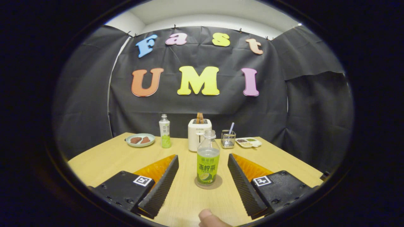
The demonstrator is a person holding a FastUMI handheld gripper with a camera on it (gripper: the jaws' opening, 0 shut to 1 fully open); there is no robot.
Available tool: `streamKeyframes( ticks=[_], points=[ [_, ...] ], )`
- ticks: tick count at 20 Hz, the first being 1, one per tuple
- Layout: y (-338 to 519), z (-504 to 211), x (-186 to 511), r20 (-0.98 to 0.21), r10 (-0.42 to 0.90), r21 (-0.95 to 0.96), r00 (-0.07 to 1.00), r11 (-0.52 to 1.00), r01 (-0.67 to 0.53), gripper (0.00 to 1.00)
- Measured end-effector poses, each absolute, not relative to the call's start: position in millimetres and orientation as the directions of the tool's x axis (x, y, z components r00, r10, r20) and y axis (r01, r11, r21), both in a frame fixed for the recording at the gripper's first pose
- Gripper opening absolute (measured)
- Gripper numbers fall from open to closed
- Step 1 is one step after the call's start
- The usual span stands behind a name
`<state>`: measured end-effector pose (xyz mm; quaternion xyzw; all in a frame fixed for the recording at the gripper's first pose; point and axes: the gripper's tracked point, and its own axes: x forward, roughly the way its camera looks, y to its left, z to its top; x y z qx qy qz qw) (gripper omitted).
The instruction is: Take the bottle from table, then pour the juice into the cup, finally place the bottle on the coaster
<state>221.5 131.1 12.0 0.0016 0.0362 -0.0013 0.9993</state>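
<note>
Bottle (208, 160) with a green label stands upright on the round coaster (217, 184), at twelve o'clock between the wide-open gripper (203, 164) fingers.

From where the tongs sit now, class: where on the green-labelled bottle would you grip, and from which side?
Grip the bottle at its labelled middle, coming straight ahead. It stands upright on a round coaster between the open tongs, neither finger touching; the straight round body suits the flat pads, the neck narrows.

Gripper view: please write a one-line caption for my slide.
Open gripper flanks a clear green-labelled plastic bottle standing upright on a round brown coaster.
</note>
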Motion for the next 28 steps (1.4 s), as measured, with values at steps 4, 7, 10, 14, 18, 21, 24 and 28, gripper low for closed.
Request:
streamKeyframes(
  ticks=[4,7,10,14,18,21,24,28],
  points=[
    [127,19,166,-0.089,0.025,-0.002,0.996,1.0,-0.026,1.0],
    [116,25,127,-0.062,0.022,-0.01,0.998,1.0,-0.023,1.0],
    [103,28,92,-0.025,0.027,0.008,0.999,1.0,-0.027,1.0],
    [78,26,52,0.034,0.019,-0.006,0.999,1.0,-0.019,1.0],
    [43,36,22,0.146,-0.008,-0.026,0.989,1.0,0.012,1.0],
    [29,36,11,0.191,0.0,-0.062,0.982,0.998,0.012,1.0],
    [19,31,10,0.212,0.021,-0.091,0.977,0.996,-0.002,1.0],
    [14,13,20,0.158,0.037,-0.055,0.987,0.998,-0.029,1.0]
  ],
)
